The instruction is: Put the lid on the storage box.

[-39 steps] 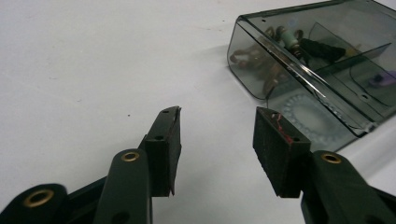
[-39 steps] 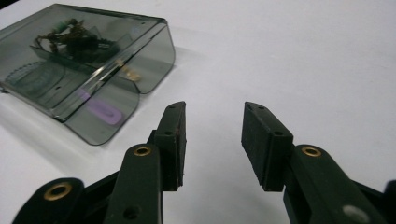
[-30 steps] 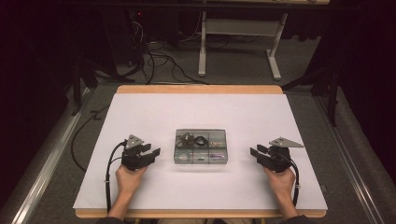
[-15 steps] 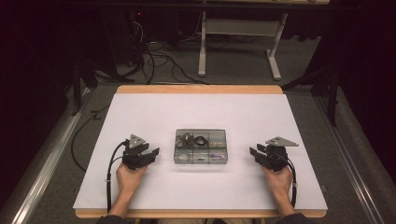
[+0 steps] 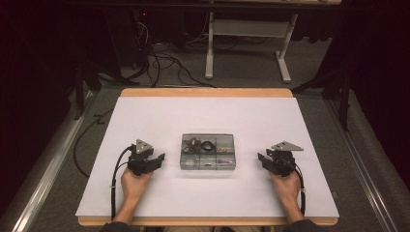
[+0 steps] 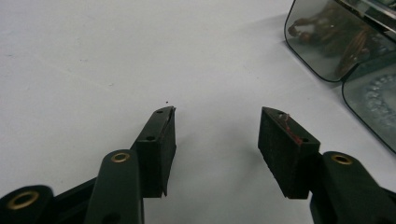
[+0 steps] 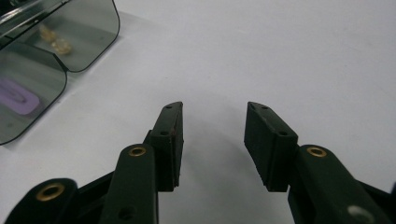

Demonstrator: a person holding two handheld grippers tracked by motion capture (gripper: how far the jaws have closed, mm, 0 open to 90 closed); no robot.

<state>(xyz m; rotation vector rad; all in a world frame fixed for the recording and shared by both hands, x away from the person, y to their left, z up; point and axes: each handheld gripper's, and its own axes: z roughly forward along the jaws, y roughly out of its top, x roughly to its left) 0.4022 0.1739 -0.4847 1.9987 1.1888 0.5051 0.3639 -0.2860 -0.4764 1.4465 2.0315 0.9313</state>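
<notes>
1. Box: clear plastic, compartmented, lid closed, lying flat near the middle of the worktop, a little toward the person's side. Nothing touches it.
2. Contents, high view: dark small parts in the far-left compartments, pale and purplish bits in the near row. Too small to identify.
3. Left gripper view: rounded corners of two box compartments at the upper right, brownish parts behind the tinted wall. Right gripper view: box corner at the upper left, with a yellowish piece and a purple flat piece inside.
4. Left gripper: resting on the worktop just left of the box, apart from it, pointing toward it. Fingers spread apart, only bare white surface between them; they have just been opening further.
5. Right gripper: on the worktop to the right of the box, apart from it, pointing toward it. Fingers also spread, nothing between them; they too have just been opening.
6. Hands: left hand and right hand hold the grippers from the near edge; a cable trails back from the left one.
7. Surroundings: white sheet covers the worktop, wooden edge visible at front and back. Grey floor beyond, with black cables and a white stand frame.
</notes>
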